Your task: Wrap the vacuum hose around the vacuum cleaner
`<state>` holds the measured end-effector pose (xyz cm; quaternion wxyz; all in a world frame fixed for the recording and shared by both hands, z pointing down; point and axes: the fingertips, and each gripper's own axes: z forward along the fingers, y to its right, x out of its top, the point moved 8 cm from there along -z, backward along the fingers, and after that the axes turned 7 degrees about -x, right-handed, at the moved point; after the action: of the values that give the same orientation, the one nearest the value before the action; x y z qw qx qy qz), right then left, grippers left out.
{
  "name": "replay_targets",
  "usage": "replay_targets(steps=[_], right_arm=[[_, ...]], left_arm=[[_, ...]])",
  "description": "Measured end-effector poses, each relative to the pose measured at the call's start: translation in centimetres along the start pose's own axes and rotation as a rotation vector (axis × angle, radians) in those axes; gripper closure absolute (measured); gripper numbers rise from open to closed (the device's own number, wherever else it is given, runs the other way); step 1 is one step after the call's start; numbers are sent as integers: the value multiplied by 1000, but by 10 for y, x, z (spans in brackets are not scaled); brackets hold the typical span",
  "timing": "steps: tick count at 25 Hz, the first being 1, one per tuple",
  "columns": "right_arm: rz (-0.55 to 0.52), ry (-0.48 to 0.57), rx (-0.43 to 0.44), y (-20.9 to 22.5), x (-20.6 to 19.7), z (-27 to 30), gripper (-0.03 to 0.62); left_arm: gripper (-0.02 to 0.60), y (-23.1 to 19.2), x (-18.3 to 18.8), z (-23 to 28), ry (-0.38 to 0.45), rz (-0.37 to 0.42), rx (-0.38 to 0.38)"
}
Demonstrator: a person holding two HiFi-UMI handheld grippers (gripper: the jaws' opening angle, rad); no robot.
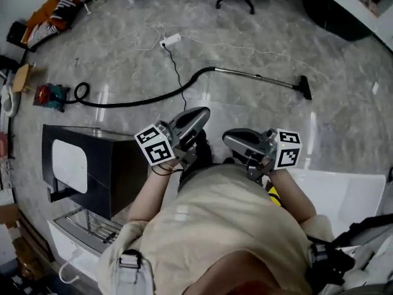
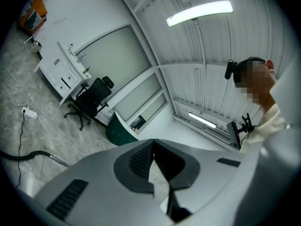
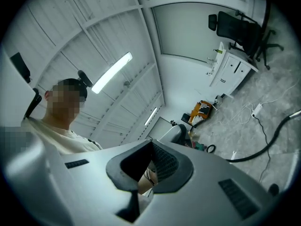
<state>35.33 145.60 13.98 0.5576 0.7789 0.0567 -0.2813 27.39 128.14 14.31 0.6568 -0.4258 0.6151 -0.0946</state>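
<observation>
Your left gripper [image 1: 198,117] and right gripper [image 1: 232,140] are closed tight, empty, well apart from the vacuum cleaner [image 1: 52,96] — its hose [image 1: 141,101] meets a black cord [image 1: 177,69] that could snag.

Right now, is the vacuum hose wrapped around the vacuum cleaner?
No, the vacuum hose lies stretched out on the floor beside the vacuum cleaner.

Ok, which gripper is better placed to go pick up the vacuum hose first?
Probably the left gripper: the hose and vacuum cleaner lie on its side of the floor. The right gripper sits farther off. Both are shut and empty.
</observation>
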Motion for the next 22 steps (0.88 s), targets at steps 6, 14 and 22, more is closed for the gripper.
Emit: replay_targets(steps=[6,14,22], right_arm=[[59,-86,1,45,50,86,591],[40,-207,39,84,98,193,591],[104,-305,18,142,145,237,591]], left_arm=[[577,-74,49,-28,-47,-19,105],[577,-149,114,-60,-140,35,164],[577,-200,151,-43,-101,26,221]])
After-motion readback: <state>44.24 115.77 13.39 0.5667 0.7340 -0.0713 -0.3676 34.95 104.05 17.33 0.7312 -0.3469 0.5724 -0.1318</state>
